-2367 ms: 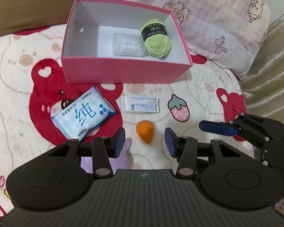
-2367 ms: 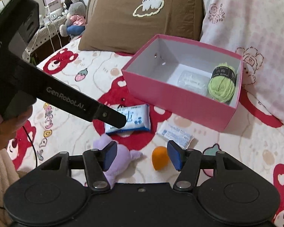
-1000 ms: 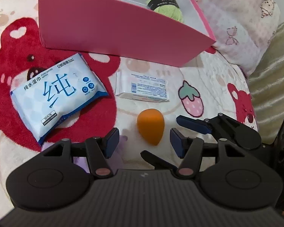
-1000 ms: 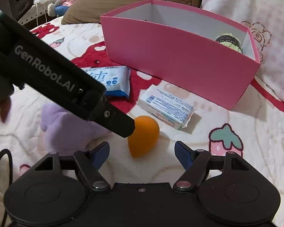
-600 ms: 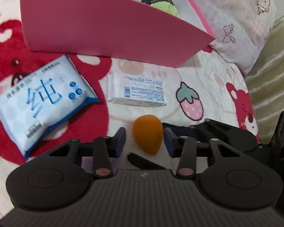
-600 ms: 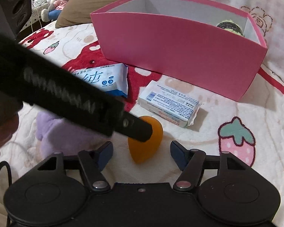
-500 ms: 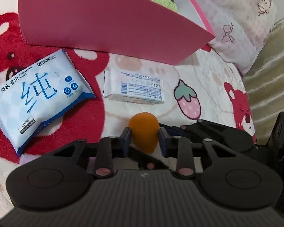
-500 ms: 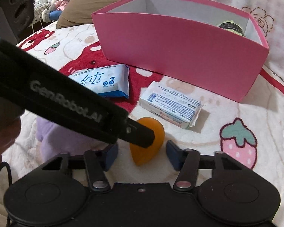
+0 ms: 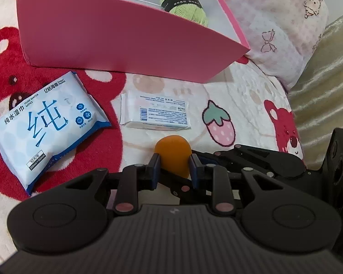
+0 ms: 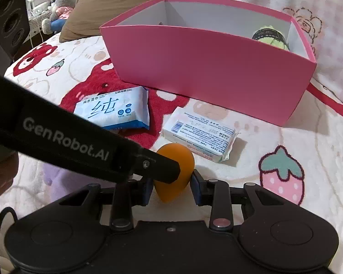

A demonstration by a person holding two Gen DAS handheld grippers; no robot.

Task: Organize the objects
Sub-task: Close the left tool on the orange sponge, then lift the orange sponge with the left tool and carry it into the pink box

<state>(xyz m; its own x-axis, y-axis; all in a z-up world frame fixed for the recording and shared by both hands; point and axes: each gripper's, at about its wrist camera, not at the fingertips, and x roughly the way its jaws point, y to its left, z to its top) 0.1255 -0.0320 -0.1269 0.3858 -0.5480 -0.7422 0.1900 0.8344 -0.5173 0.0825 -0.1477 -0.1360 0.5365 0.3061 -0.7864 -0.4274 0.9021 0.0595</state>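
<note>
My left gripper [image 9: 173,168] is clamped on the orange makeup sponge [image 9: 173,154], both blue pads pressed against its sides, the sponge's rounded end poking out ahead of the fingers. My right gripper [image 10: 171,188] comes at the same sponge [image 10: 179,175] from the other side; its jaws are closing with the sponge's pointed lower end between them, and both pads look to be touching it. In the right wrist view the left gripper's black finger crosses in front and covers part of the sponge. The sponge sits low over the bear-print blanket [image 9: 247,96], just in front of a white soap-like packet [image 9: 155,111]. To the left of that packet lies a blue-and-white pack of wet wipes [image 9: 43,123]. Behind both stands the pink box [image 9: 116,36], open at the top, with a green yarn ball [image 9: 187,4] inside at its right end. A purple plush toy [image 10: 64,178] lies beside the grippers, mostly hidden.
</note>
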